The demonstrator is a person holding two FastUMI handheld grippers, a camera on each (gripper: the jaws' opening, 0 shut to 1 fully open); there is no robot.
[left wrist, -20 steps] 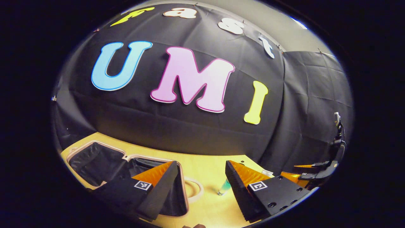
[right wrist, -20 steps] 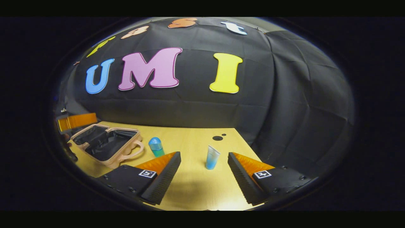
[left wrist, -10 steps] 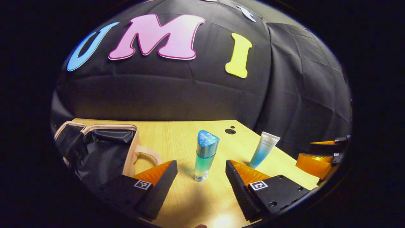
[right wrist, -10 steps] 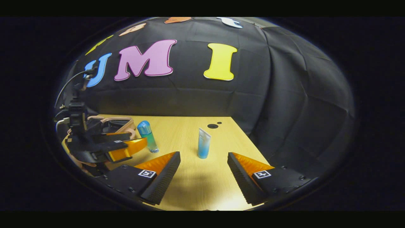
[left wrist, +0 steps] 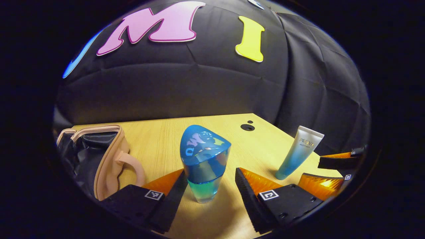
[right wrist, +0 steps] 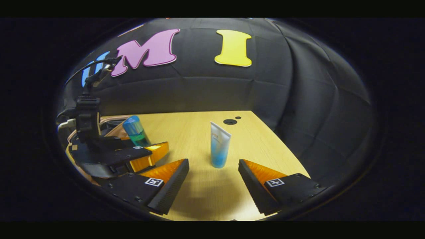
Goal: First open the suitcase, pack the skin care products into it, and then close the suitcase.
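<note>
Since half a second ago you have pushed both grippers forward, so the blue bottle (left wrist: 205,162) now stands between the left gripper's fingers and the tube (right wrist: 219,144) sits much nearer the right gripper. Working left to right in the left gripper view: the suitcase (left wrist: 99,156) lies open at the table's left end, its dark lining showing and its handle facing the bottle, so step 1 looks done. Your left gripper (left wrist: 210,186) is spread wide around the upright bottle, fingers flanking its base; I can't tell whether either touches it, and it grips nothing yet. Further right the tube stands on its cap, just beyond your right gripper (right wrist: 213,179), which is also wide open and empty. By my reading, 2 products are still on the wooden table (right wrist: 265,142), none is packed, and closing the suitcase is still to come.
</note>
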